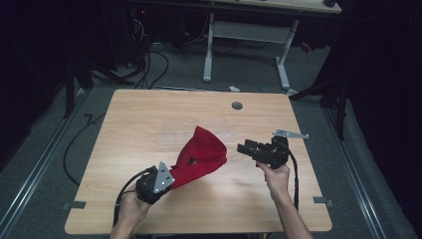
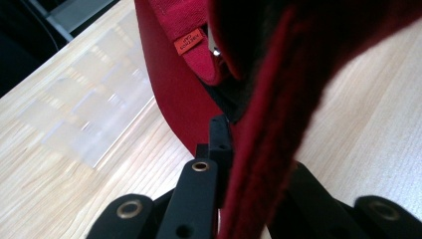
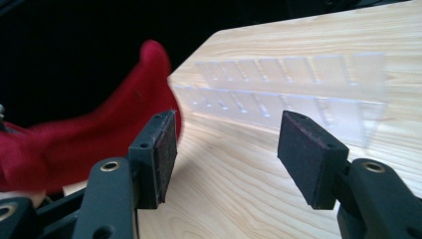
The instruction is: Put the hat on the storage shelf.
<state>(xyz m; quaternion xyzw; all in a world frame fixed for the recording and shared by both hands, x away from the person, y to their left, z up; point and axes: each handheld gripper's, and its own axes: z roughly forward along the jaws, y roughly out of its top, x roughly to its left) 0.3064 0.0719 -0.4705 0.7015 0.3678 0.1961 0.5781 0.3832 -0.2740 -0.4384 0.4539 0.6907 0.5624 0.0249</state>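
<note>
Red cloth [image 1: 201, 157] — clamped in left gripper [image 1: 169, 180], lifted off table [image 1: 149, 119]; right gripper [image 1: 245, 148] — jaws wide, empty.

Red cloth [image 2: 259, 124] blurred, cut off at picture's top edge

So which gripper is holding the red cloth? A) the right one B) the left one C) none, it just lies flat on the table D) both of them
B: the left gripper is shut on the red cloth and lifts it off the table, while the right gripper has its jaws open with nothing between them.
</note>
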